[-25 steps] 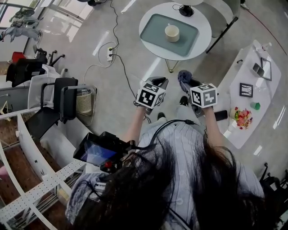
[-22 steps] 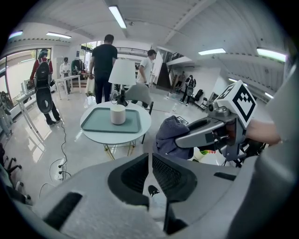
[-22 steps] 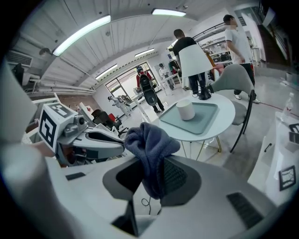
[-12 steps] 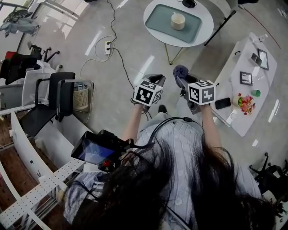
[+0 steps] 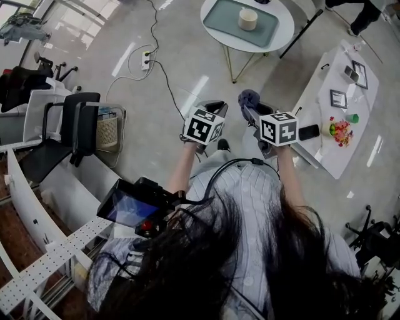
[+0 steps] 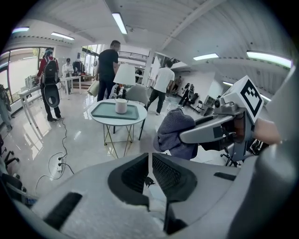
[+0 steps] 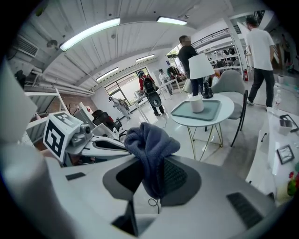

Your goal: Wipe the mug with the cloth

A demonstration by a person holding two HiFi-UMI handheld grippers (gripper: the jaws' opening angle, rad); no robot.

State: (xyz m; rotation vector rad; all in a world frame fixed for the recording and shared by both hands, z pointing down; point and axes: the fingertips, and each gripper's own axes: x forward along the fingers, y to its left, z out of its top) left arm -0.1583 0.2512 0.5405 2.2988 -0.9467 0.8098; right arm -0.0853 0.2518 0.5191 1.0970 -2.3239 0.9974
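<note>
— How are the arms sitting?
— Both are reaching forward, side by side. The left hand-held gripper [image 6: 150, 161] is holding its jaws together, empty; the right hand-held gripper [image 7: 154, 172] is pinching the cloth [image 7: 149, 140].
— The mug [image 5: 248, 19]?
— Sitting on the far bench [image 5: 286, 25].

- round white table [image 5: 285, 28] with a teal tray [image 5: 224, 17] on it
- power strip [image 5: 145, 60] on the shiny floor
- black chair [image 5: 84, 125] beside a mesh bin [image 5: 107, 132], left
- long white table [image 5: 322, 140], right, holding a phone [image 5: 309, 132] and a picture frame [image 5: 338, 99]

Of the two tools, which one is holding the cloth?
The right tool: its jaws are shut on the blue-grey cloth, which bunches above them. The left tool has its jaws together with nothing between.
</note>
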